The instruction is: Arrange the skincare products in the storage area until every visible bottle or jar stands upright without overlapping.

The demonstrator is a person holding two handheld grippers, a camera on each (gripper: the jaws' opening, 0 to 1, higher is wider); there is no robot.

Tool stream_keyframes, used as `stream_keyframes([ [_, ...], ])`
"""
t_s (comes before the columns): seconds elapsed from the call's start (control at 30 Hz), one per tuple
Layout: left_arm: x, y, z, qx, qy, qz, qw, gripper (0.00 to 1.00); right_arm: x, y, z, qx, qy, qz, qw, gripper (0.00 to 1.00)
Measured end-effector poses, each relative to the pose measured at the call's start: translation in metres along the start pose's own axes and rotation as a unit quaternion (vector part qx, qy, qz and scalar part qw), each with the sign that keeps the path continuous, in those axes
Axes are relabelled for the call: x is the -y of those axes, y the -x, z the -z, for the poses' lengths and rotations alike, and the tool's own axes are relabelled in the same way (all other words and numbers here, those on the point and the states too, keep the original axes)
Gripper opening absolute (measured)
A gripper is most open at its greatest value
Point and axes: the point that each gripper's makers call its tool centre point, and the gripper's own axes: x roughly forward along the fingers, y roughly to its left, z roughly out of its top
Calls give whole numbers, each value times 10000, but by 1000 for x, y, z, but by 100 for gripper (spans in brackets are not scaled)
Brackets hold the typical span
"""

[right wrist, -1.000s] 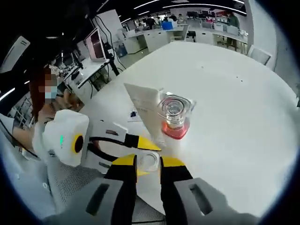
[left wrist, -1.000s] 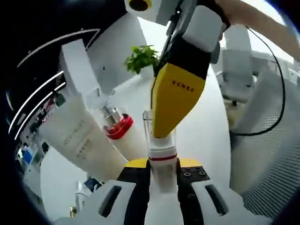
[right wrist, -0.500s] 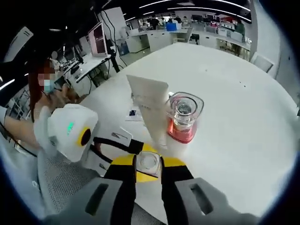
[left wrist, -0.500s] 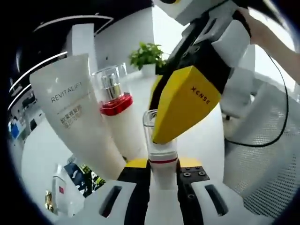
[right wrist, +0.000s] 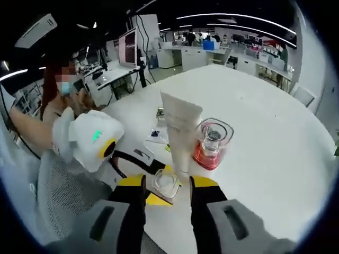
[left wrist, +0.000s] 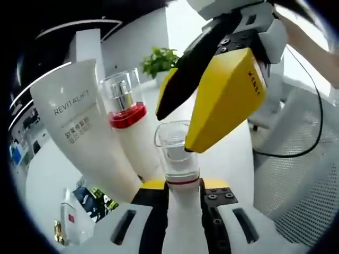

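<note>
The right gripper [left wrist: 212, 100] has spread its jaws. They now stand clear of the small bottle's clear cap [left wrist: 174, 143], which they clamped before.

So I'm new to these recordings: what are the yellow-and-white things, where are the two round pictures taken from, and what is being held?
A person holds a hand-held gripper in each hand, and a fisheye camera rides on each one. In the left gripper view, the left hand-held gripper is closed on a small clear-capped bottle; the yellow jaws coming in from above belong to the right hand-held gripper, open around that cap. The right gripper view looks down at the same cap. On the white table stand a white Revitalift tube and a red-collared bottle.
</note>
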Motion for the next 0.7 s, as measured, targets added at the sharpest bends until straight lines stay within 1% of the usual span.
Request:
stream_keyframes([
  [0.1,0,1,1,-70,8,18,10000,25,2,3,8,4,28,16,10000,38],
  [0.23,-4,4,1,-144,34,-54,9999,25,7,1,21,-137,83,65,9999,37],
  [0.33,-7,7,4,-278,49,-100,9996,25,8,-4,31,-235,134,61,9996,35],
  [0.4,-9,9,5,-299,109,-95,9994,24,8,-9,38,-322,192,7,9993,33],
  [0.43,-10,10,5,-310,142,-99,9994,24,8,-11,41,-361,244,-5,9991,30],
  [0.47,-11,11,5,-329,130,-100,9993,24,8,-15,45,-433,277,0,9987,28],
  [0.53,-12,12,7,-370,79,-116,9992,23,8,-18,48,-475,391,-46,9981,25],
  [0.57,-11,13,9,-422,75,-102,9990,21,8,-21,50,-500,367,-54,9981,24],
  [0.63,-12,13,12,-507,78,-89,9986,21,7,-25,50,-449,436,-84,9980,19],
  [0.7,-13,14,14,-582,50,-106,9982,21,5,-28,50,-462,411,-144,9980,18],
])
